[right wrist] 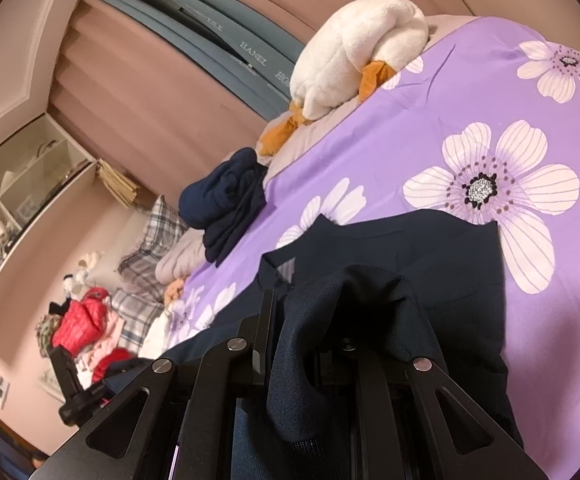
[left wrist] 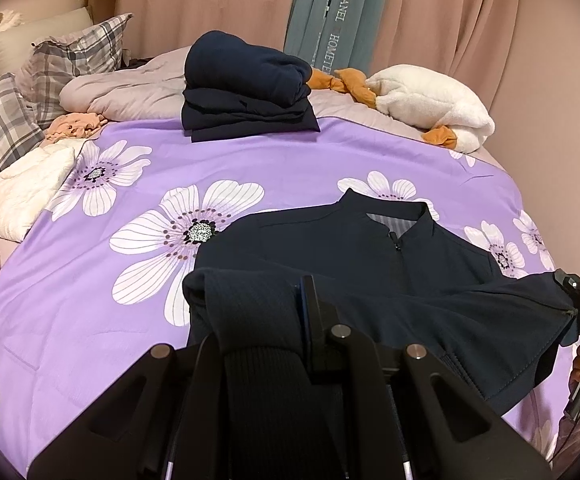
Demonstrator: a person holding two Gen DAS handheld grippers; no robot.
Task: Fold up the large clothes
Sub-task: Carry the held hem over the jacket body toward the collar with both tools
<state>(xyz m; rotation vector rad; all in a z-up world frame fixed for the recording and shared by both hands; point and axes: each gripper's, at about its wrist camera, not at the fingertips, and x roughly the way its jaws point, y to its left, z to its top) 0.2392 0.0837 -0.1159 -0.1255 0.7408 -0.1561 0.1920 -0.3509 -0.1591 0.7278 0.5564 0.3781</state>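
Two grippers each pinch a part of the same navy jacket [left wrist: 369, 256], which lies collar-away on the purple flowered bedspread [left wrist: 90, 280]. The left gripper [left wrist: 286, 320] has its jaws pressed together on a bunched fold that ends in a ribbed cuff, most likely a sleeve; the cloth climbs between the fingers and drapes back toward the camera, so the fingertips themselves are mostly buried in fabric. The right gripper [right wrist: 329, 320] is likewise clamped on a hump of navy knit that rises between its fingers and spills over them; from the left wrist view it shows at the right edge with the jacket's far side drawn out taut toward it. Holding both ends at once probably keeps the garment stretched and flat so that the sides can be brought in over the body, which rests zipped and smooth on the bed just ahead of both sets of fingers. A stack of folded dark clothes [left wrist: 246, 88] sits well apart near the far edge, beside a white plush duck [left wrist: 429, 100], suggesting where finished pieces go. Plaid pillows [left wrist: 62, 60] line the left.
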